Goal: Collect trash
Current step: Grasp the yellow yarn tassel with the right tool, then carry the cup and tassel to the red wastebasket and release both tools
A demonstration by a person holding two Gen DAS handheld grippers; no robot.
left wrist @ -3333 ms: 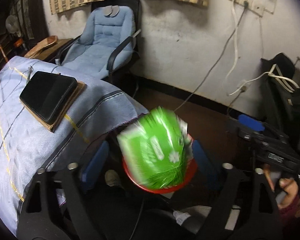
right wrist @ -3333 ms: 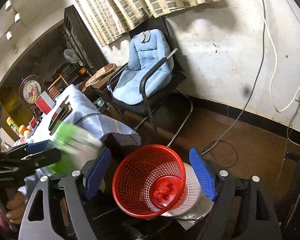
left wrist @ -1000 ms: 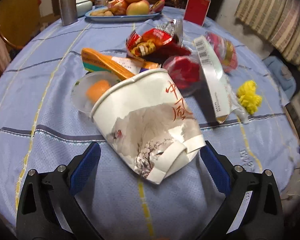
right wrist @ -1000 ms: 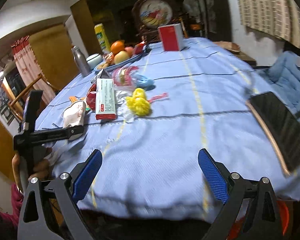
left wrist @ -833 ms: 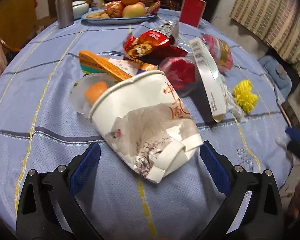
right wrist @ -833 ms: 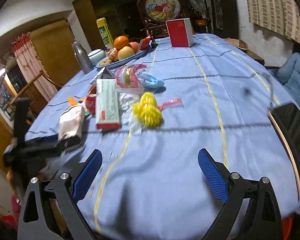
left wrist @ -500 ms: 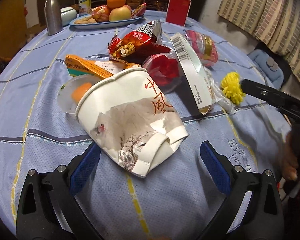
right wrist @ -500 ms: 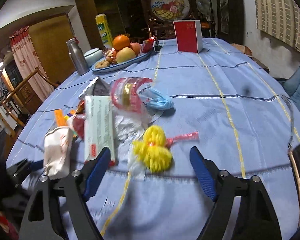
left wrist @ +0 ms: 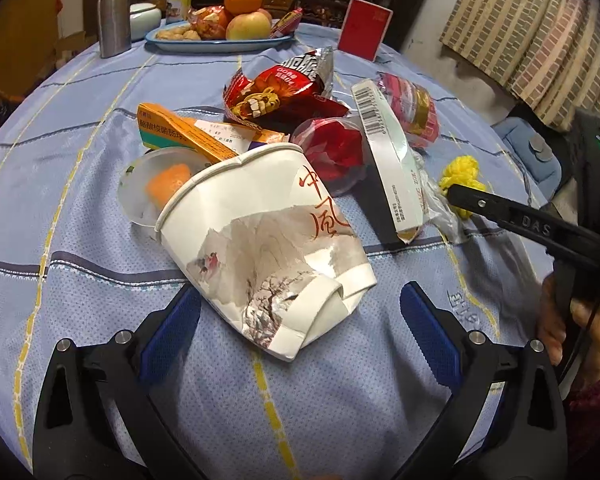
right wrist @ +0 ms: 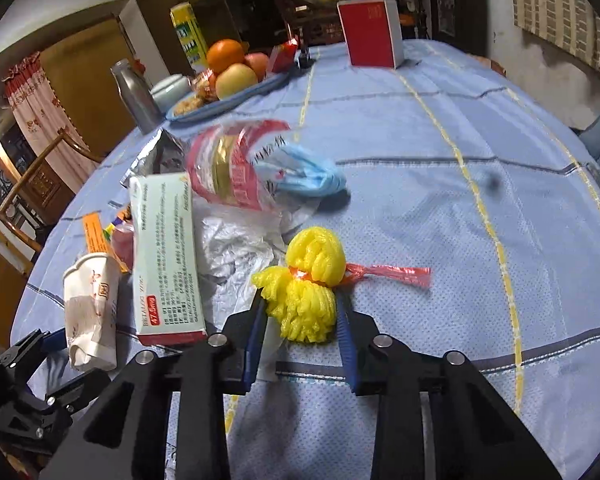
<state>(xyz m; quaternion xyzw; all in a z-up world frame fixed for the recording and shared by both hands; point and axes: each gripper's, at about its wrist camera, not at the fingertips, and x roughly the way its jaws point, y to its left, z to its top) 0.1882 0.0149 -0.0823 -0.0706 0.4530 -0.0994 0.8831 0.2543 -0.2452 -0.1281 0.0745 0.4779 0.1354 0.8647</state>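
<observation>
**Right gripper pinching yellow mesh, left gripper spread at paper cup**

Right gripper is clamping the yellow foam-mesh bundle on the blue-clothed bench. One white medicine box and one crumpled clear plastic bag are crowding its left side. Left gripper is sitting wide apart, released, around one crushed white paper cup lying on its side. Behind the cup are lying one orange carton, one red snack bag, one clear lidded cup. One steel flask and one fruit tray are standing at the far edge.
</observation>
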